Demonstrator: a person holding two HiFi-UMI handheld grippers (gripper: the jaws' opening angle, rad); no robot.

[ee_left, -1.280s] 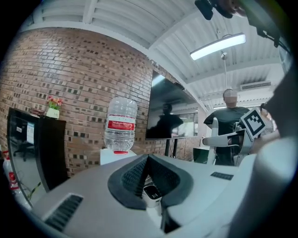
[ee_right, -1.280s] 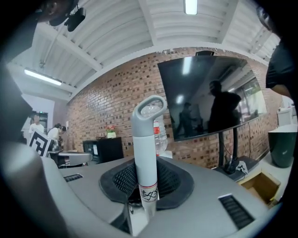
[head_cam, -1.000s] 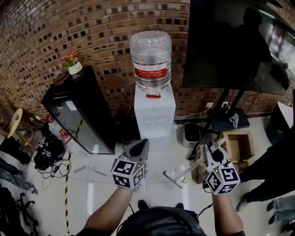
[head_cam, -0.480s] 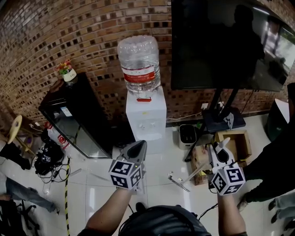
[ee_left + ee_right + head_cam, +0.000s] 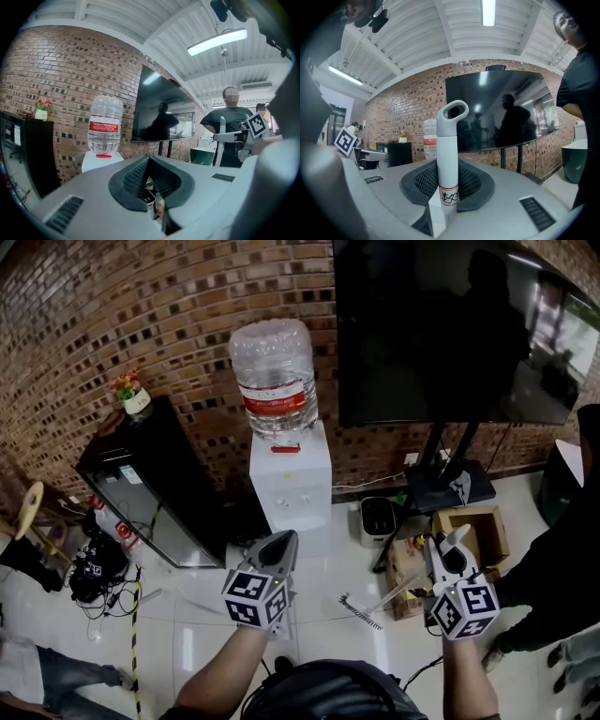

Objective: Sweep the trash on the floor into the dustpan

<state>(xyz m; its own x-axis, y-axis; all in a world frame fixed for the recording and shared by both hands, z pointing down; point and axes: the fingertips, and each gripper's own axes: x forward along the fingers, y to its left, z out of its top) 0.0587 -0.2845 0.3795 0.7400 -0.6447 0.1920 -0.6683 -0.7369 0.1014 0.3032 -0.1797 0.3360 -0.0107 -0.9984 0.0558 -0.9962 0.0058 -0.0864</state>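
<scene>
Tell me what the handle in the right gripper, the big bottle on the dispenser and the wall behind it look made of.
The handle in the right gripper: probably plastic, smooth matt white with a grey moulded loop on top. The bottle: clear plastic, see-through and ribbed, with a red label. The wall: brick, rough, in mixed brown courses with pale mortar lines.

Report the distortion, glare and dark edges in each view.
Head view: the lens bends the brick wall; the TV screen mirrors the room. Left gripper view: the ceiling lamp is blown out white. Right gripper view: black corners, broom handle sharp.
</scene>
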